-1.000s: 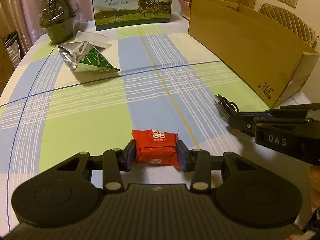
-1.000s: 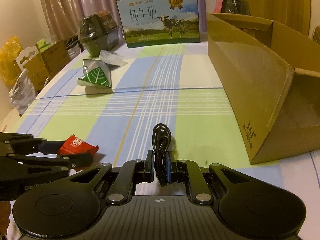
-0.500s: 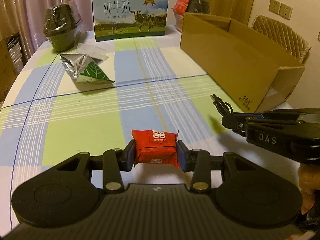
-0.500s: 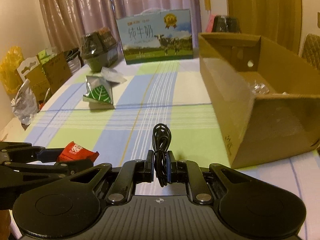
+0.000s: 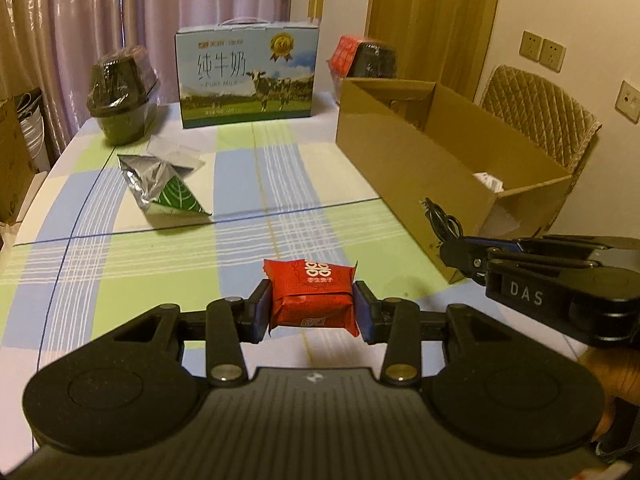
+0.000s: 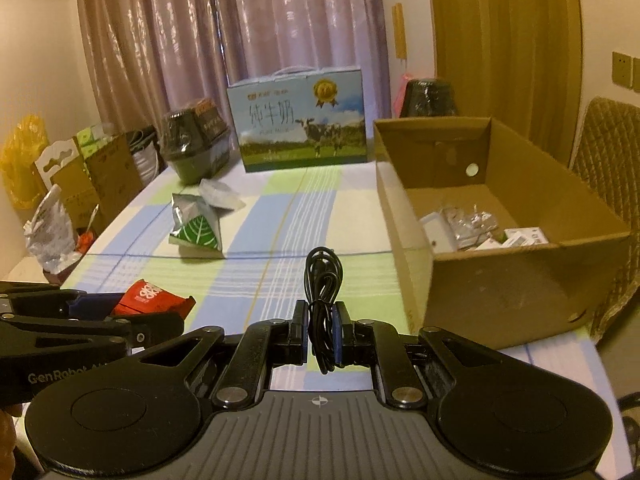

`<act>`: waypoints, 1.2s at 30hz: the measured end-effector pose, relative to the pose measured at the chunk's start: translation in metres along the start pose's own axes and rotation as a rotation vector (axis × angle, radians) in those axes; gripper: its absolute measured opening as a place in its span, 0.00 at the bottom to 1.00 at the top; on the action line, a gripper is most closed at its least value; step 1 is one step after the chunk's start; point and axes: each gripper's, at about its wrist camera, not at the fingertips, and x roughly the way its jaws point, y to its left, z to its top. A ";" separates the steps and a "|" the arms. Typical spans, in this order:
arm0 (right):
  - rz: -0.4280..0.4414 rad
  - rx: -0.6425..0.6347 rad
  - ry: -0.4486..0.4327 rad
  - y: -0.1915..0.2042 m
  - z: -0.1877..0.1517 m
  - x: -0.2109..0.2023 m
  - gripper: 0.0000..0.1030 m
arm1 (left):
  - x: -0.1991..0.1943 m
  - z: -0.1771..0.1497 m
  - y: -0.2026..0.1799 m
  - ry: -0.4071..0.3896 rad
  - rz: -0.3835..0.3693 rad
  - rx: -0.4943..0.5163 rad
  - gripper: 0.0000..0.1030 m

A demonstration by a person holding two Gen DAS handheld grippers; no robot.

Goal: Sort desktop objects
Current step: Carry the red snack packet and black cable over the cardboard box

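Observation:
My left gripper is shut on a red snack packet and holds it above the checked tablecloth. The packet also shows in the right wrist view. My right gripper is shut on a coiled black cable, held above the table just left of the open cardboard box. The cable also shows in the left wrist view in front of the box. The box holds several small white and clear-wrapped items.
A silver and green foil pouch lies on the table at the left. A milk carton case and wrapped dark bowls stand at the far edge. A chair stands behind the box. Cartons and bags stand beside the table.
Both grippers have risen with their loads, so the views now look down into the box. The packet and cable stay gripped.

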 end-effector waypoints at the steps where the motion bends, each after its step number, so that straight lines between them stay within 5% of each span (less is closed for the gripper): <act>1: -0.002 0.000 -0.005 -0.001 0.000 -0.003 0.08 | -0.002 0.001 -0.002 -0.004 0.000 0.003 0.36; 17: -0.032 0.024 -0.080 -0.024 0.024 -0.030 0.08 | -0.021 0.019 -0.026 -0.048 -0.029 0.032 0.36; 36: -0.142 0.097 -0.138 -0.136 0.093 -0.033 0.08 | 0.023 0.107 -0.113 -0.128 -0.172 0.160 0.36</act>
